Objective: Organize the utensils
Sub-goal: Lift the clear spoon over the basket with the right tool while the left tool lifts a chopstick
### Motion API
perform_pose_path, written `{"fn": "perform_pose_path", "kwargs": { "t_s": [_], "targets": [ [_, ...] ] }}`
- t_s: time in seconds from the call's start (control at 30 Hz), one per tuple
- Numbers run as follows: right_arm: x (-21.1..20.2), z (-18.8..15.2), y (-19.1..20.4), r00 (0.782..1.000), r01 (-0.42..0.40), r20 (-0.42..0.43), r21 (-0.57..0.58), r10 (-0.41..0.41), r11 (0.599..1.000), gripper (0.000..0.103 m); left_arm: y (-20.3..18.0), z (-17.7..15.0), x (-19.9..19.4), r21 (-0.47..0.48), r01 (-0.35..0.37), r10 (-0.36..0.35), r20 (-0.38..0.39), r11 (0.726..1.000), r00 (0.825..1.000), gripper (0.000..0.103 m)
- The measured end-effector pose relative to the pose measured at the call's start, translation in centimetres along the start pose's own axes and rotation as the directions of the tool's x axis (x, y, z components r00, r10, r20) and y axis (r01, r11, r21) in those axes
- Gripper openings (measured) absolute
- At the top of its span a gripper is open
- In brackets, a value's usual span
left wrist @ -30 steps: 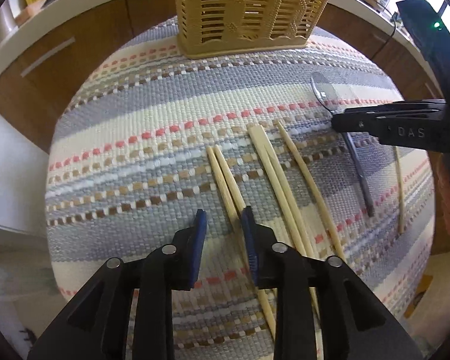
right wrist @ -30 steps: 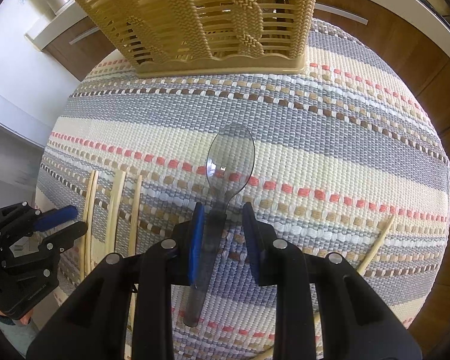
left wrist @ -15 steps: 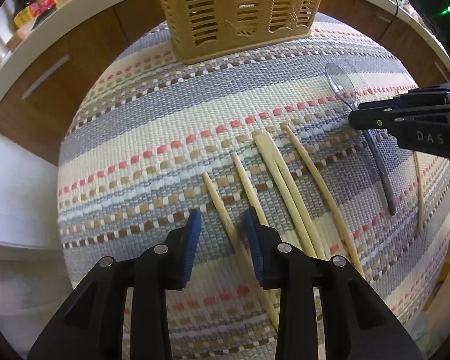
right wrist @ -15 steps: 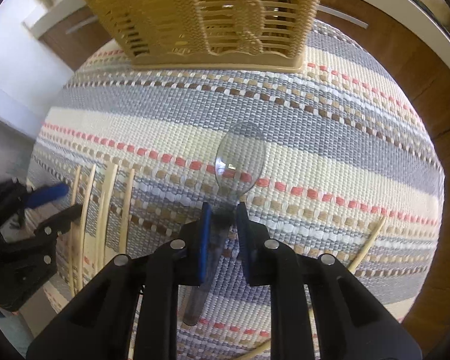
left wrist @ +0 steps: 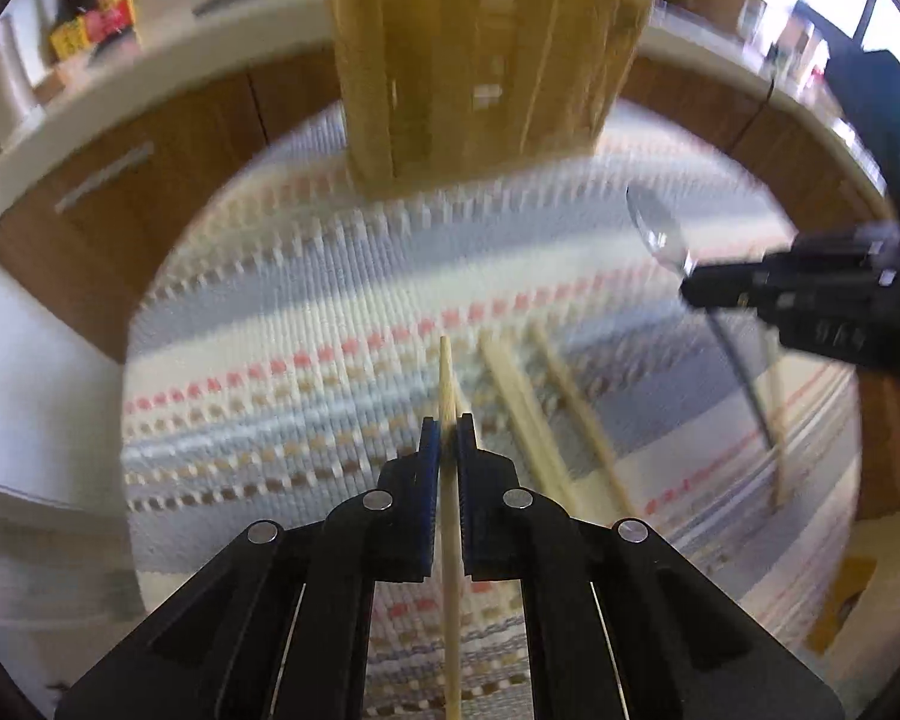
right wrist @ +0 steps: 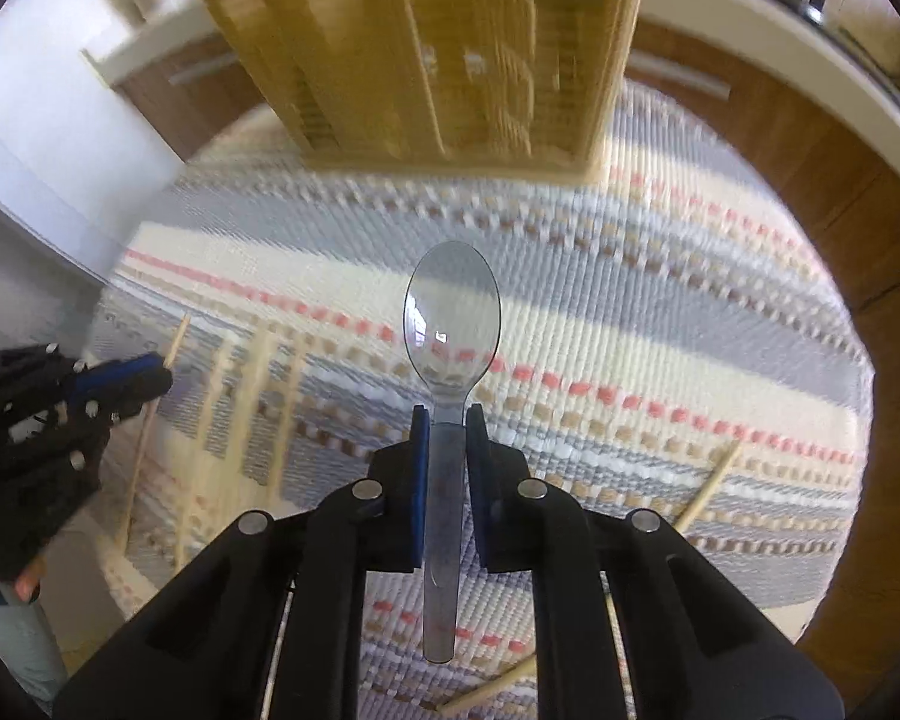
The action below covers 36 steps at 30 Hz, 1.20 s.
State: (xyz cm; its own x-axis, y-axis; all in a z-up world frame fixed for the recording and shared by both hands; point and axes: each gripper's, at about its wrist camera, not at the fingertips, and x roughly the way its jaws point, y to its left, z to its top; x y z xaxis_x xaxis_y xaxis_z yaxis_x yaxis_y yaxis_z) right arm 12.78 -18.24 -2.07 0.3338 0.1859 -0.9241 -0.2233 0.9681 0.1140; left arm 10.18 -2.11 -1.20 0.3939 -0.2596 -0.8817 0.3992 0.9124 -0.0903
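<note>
Striped woven mat (left wrist: 306, 324) on table; wooden cabinets (left wrist: 168, 180) under white countertop (left wrist: 150, 90) behind.

A round bench (left wrist: 222, 276) is covered by a woven cloth (right wrist: 660, 312) striped in grey, cream, pink and brown. At the far edge a tan slatted utensil basket (left wrist: 480, 60) stands on the cloth. Loose wooden chopsticks (left wrist: 528, 408) lie side by side near the middle toward the near edge. One more chopstick (right wrist: 708, 483) lies apart by the right edge, and another (right wrist: 492, 690) by the near edge.
</note>
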Motion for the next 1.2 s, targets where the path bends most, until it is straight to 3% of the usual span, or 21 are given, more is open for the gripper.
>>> {"fn": "perform_pose_path", "kwargs": {
  "t_s": [0.13, 0.2, 0.37, 0.53, 0.67, 0.83, 0.93, 1.03, 1.2],
  "targets": [
    [-5.2, 0.7, 0.4, 0.989, -0.026, 0.142, -0.039, 0.032, 0.999, 0.01, -0.3, 1.9, -5.4, -0.023, 0.035, -0.03, 0.187, 0.999, 0.982, 0.003],
    [-8.2, 1.2, 0.7, 0.972, -0.034, 0.228, -0.061, 0.048, 0.998, 0.01, -0.2, 2.9, -7.7, -0.023, 0.049, -0.041, 0.278, 0.999, 0.96, 0.004],
    [-14.2, 2.8, 1.0, 0.899, -0.016, 0.433, -0.11, 0.062, 0.994, 0.01, -0.4, 5.9, -12.9, -0.055, 0.098, -0.058, 0.494, 0.994, 0.868, 0.004],
    [-17.3, 4.8, 1.8, 0.801, 0.053, 0.598, -0.127, 0.034, 0.991, 0.01, -0.3, 8.8, -16.2, -0.103, 0.09, 0.001, 0.665, 0.991, 0.747, 0.004],
    [-18.4, 6.7, 1.2, 0.729, 0.071, 0.685, -0.086, 0.007, 0.994, 0.01, 0.1, 12.0, -15.5, -0.139, 0.065, 0.054, 0.713, 0.988, 0.699, 0.004],
    [-18.3, 9.8, -1.1, 0.649, 0.024, 0.76, -0.041, 0.016, 0.999, 0.01, 0.6, 14.1, -14.6, -0.159, 0.058, 0.092, 0.792, 0.986, 0.604, 0.004],
    [-17.2, 11.0, -2.1, 0.624, 0.012, 0.781, -0.036, 0.021, 0.999, 0.01, 1.4, 15.0, -13.4, -0.164, 0.065, 0.102, 0.831, 0.984, 0.547, 0.004],
    [-15.3, 12.0, -2.6, 0.603, 0.04, 0.798, -0.026, -0.003, 0.999, 0.01, 1.7, 15.5, -12.0, -0.172, 0.057, 0.118, 0.849, 0.984, 0.516, 0.004],
    [-11.8, 12.8, -3.7, 0.601, 0.054, 0.799, -0.011, -0.024, 0.998, 0.01, 2.0, 16.5, -9.7, -0.169, 0.041, 0.126, 0.855, 0.985, 0.503, 0.004]
  ]
}}
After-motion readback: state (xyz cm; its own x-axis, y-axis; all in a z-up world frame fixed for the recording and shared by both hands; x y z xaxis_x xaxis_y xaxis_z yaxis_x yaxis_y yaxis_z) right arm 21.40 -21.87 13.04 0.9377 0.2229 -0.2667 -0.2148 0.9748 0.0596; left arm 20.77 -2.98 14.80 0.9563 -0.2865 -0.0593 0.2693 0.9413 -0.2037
